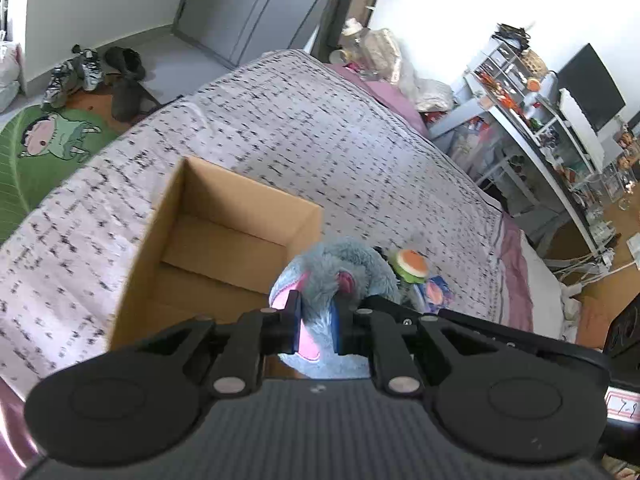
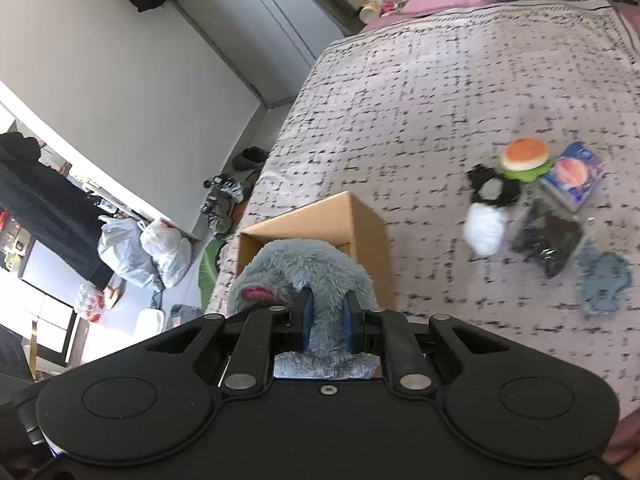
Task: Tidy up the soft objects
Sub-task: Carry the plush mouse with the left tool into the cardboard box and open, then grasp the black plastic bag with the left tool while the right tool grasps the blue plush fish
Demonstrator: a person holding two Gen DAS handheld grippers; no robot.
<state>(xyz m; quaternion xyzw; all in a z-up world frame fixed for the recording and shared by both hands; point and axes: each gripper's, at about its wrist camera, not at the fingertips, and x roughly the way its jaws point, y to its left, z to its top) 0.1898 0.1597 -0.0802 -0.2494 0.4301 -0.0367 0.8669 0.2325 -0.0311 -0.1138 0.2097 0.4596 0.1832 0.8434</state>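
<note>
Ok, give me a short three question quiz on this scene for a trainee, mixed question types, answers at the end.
1. True or false: both the left gripper and the right gripper are shut on the blue plush toy.
2. Multiple choice: the cardboard box on the bed looks A) taped shut, B) open and empty, C) full of shoes.
3. Fill in: beside the black and white plush lies a plush shaped like a ____.

Key: 1 true; 2 B; 3 burger.

grey-blue plush toy (image 1: pixel 336 272), tan box (image 1: pixel 224 232), black-flecked bedspread (image 1: pixel 320 140)
</note>
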